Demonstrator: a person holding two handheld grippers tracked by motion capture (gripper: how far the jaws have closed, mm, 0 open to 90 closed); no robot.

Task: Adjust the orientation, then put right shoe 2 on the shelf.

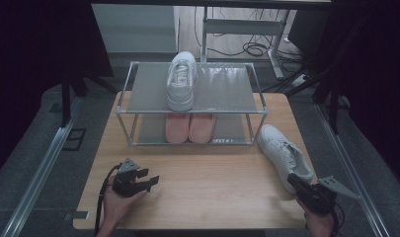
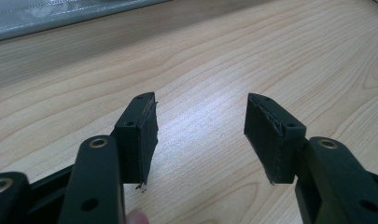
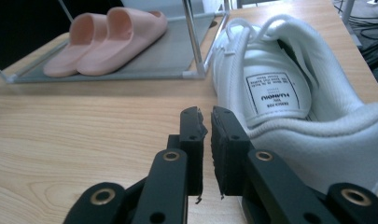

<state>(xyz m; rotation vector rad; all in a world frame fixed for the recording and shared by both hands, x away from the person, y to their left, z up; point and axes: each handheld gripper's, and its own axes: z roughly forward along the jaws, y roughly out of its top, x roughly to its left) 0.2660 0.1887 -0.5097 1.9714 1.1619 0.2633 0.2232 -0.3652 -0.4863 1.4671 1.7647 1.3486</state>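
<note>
- White sneaker (image 1: 285, 156) lies on the wooden surface (image 1: 207, 182) at the right of the high view, its toe just beside the rack's lower right corner and its heel toward the bottom right.
- I see my right hand-held gripper (image 1: 292, 180) at that heel in the lower right of the frame; in the right gripper view its jaws stand a narrow gap apart with nothing between them, just left of the sneaker's heel collar (whether a pad brushes the collar, I cannot tell).
- My left hand-held gripper (image 1: 151, 179) rests low over bare wood in the lower left of the high view, jaws spread wide and empty.
- On the metal shoe rack (image 1: 123, 106) in the upper middle, a second white sneaker (image 1: 181, 80) sits on the top shelf.
- A pair of pink slippers (image 1: 189, 127) sits side by side on the lower shelf, directly below it.
</note>
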